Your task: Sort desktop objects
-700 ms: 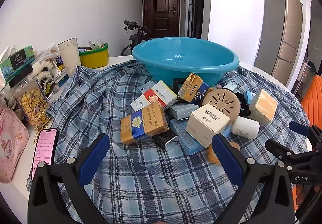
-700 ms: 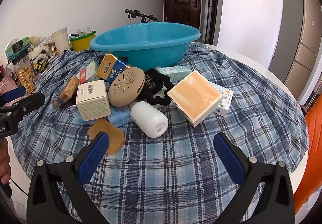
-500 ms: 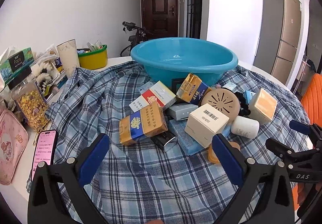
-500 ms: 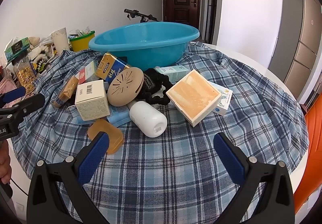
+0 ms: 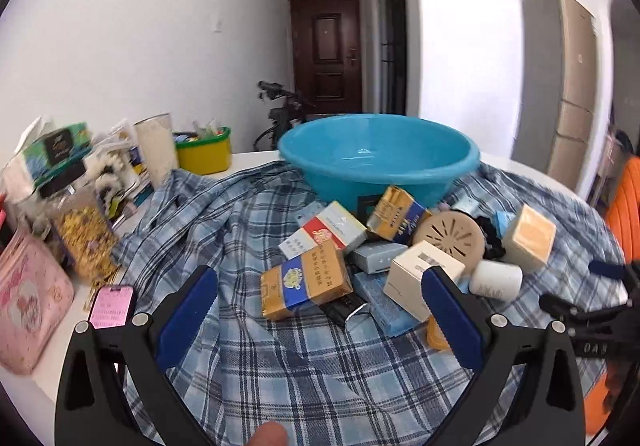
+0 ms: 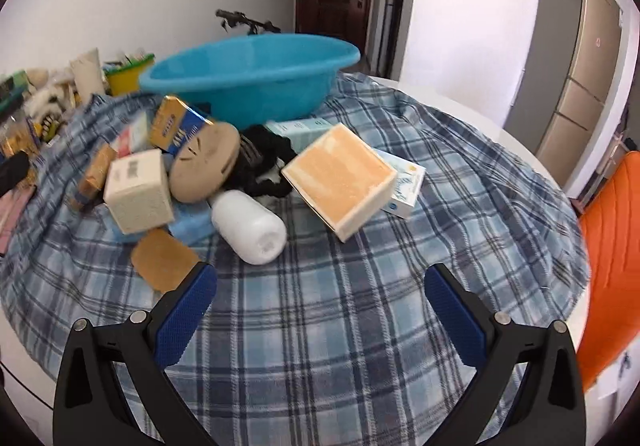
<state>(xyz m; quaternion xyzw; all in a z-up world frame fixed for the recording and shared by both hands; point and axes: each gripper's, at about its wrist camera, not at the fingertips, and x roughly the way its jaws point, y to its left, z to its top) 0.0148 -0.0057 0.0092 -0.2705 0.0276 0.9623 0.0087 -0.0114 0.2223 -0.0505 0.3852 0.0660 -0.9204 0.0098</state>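
Both tongs spread wide, nothing between the blue pads. Left tongs (image 5: 320, 310) hover low over the near plaid cloth (image 5: 248, 366); right tongs (image 6: 320, 306) tilt down over their own bare stretch of cloth.

Open room: I see clear cloth in front of both tongs, and a broad empty sweep on the right side in the right view, running to the bench (image 6: 516, 153) edge, white rim showing past the cloth. An orange chair (image 6: 612, 246) sits just beyond that edge. Left edge is crowded: pink pouch (image 5: 28, 302), phone (image 5: 112, 306), snack bag (image 5: 84, 242), yellow tub (image 5: 204, 153).

Task things sit heaped mid-bench, just in front of the blue basin (image 5: 380, 157), which stands empty. Pile reads as:
- gold-and-blue carton (image 5: 304, 282), nearest the left tongs, tilted
- red-and-white box (image 5: 332, 230) behind it
- cream box with barcode (image 5: 420, 274)
- tan vented disc (image 6: 204, 165), leaning on the black hair ties (image 6: 264, 161)
- white bottle (image 6: 248, 226) on its side
- orange-faced box (image 6: 340, 177), tilted, resting on a white-and-blue box (image 6: 404, 181)
- amber soap-like block (image 6: 164, 262), just beside the right tongs' left pad.
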